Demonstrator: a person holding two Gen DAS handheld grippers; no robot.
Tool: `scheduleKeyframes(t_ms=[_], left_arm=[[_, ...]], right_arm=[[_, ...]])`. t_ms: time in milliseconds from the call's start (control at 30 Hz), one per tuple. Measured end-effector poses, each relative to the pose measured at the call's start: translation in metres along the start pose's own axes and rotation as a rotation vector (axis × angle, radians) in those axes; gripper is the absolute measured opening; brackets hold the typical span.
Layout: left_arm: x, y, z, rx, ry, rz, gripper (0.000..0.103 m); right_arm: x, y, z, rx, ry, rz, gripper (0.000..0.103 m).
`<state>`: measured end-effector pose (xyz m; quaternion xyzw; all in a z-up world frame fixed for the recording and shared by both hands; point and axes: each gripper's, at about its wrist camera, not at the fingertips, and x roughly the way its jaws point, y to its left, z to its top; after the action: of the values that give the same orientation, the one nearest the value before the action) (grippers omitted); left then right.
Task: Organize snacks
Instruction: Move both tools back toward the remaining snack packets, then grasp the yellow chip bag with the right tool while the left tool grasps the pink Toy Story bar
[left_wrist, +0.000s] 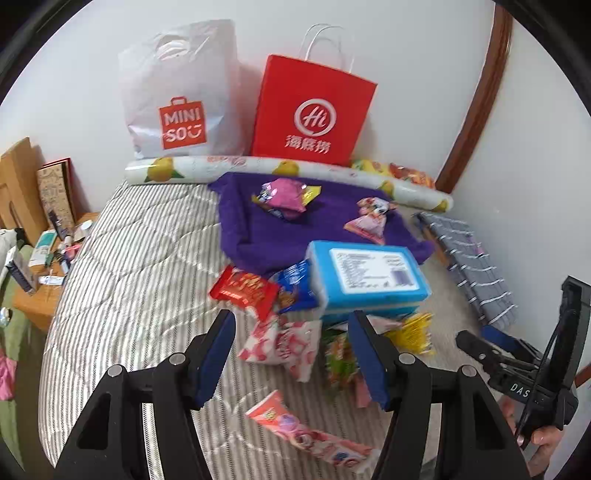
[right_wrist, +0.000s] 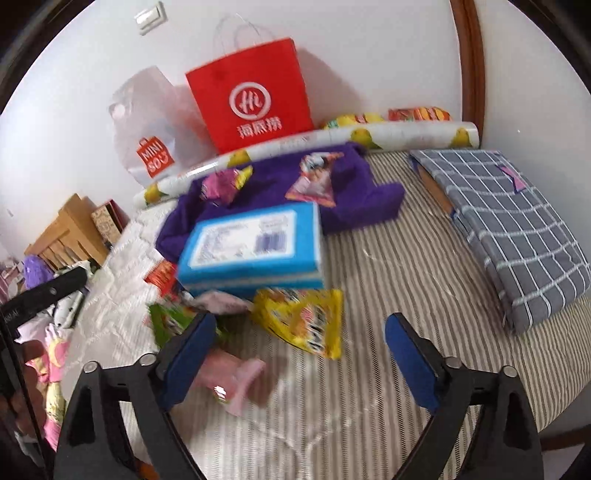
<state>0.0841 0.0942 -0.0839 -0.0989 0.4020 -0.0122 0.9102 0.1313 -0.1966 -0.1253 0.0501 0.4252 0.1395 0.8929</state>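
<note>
An approach step is judged to be in hand: snacks are still scattered on the bed (left_wrist: 122, 266), most of them heaped just in front of the blue box (left_wrist: 365, 275), and none has been lifted. The left tongs (left_wrist: 291, 354) are held about half open and empty above the pink-white packet (left_wrist: 282, 341), which lies in front of the box; no contact is seen. The right tongs (right_wrist: 301, 358) are held wide open and empty, with the yellow packet (right_wrist: 306, 323) just ahead of them, also in front of the box. Two more snacks lie behind the box on the purple cloth (left_wrist: 251, 229). Next, one packet is to be picked: the tongs must be lowered over it and closed.
</note>
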Motion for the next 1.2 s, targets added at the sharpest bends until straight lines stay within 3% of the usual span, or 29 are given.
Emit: scheduleKeyframes(t_ms=[167,467,800,867,1000,1200], left_arm=[[0.009,0.01,-0.005,-0.037,-0.001,-0.012,0.061],[0.036,0.023,-0.011,-0.07,0.074,-0.018,0.062],[0.046,0.03,-0.019,-0.06,0.111,0.036,0.062],[0.046,0.032,-0.02,-0.066,0.114,0.032,0.062],[0.044,0.031,-0.022,-0.068,0.116,0.032,0.062],[0.041,0.027,-0.031,-0.056,0.129,0.024,0.062]], right_arm=[[0.016,-0.008,-0.015,-0.02,0.007,-0.009,0.091],[0.056,0.002,-0.018,-0.111,0.027,0.001,0.091],[0.094,0.005,-0.011,-0.104,0.067,0.031,0.091],[0.091,0.006,-0.011,-0.111,0.044,0.023,0.077],[0.083,0.007,-0.013,-0.129,0.021,0.031,0.066],[0.067,0.005,-0.017,-0.116,0.003,0.032,0.064]])
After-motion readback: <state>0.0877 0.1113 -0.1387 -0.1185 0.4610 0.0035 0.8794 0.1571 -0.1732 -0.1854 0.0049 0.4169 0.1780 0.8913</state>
